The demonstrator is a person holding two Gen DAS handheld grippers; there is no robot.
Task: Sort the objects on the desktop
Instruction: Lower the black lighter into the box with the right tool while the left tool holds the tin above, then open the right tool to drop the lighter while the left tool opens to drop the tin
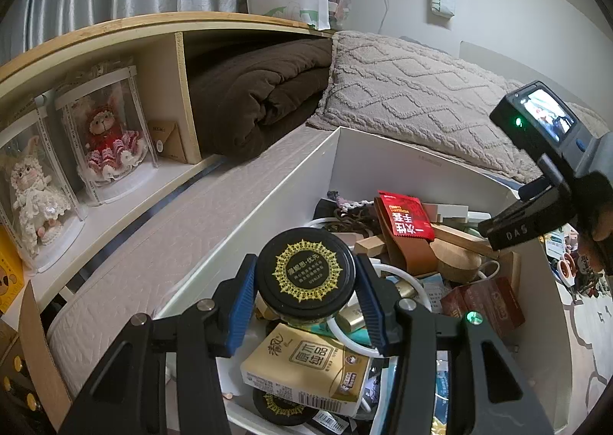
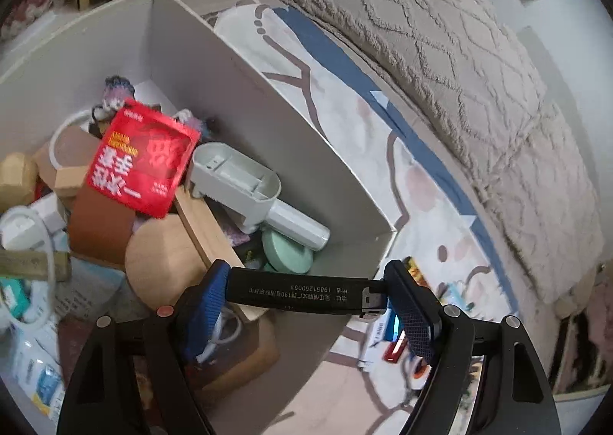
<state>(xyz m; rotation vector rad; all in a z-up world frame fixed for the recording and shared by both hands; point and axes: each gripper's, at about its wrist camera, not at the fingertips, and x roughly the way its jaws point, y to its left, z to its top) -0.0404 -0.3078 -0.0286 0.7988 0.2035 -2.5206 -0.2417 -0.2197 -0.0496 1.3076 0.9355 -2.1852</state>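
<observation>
Left wrist view: left tongs clamped on jar at its black lid, blue pads on both sides of the rim; held above the white box of clutter; probably glass under the lid, so likely heavy-ish, rigid, breakable; smooth lid edge may slip, better grip lower on the body if it sags; tissue pack beneath looks soft, light; right tongs visible at far right over the box.

Right wrist view: right tongs closed end to end on black bar, flat, stiff, probably light; lengthwise hold could let it pivot; hanging over box corner, above wooden disc and green puck; red packet thin, floppy, best pinched at an edge.
</observation>
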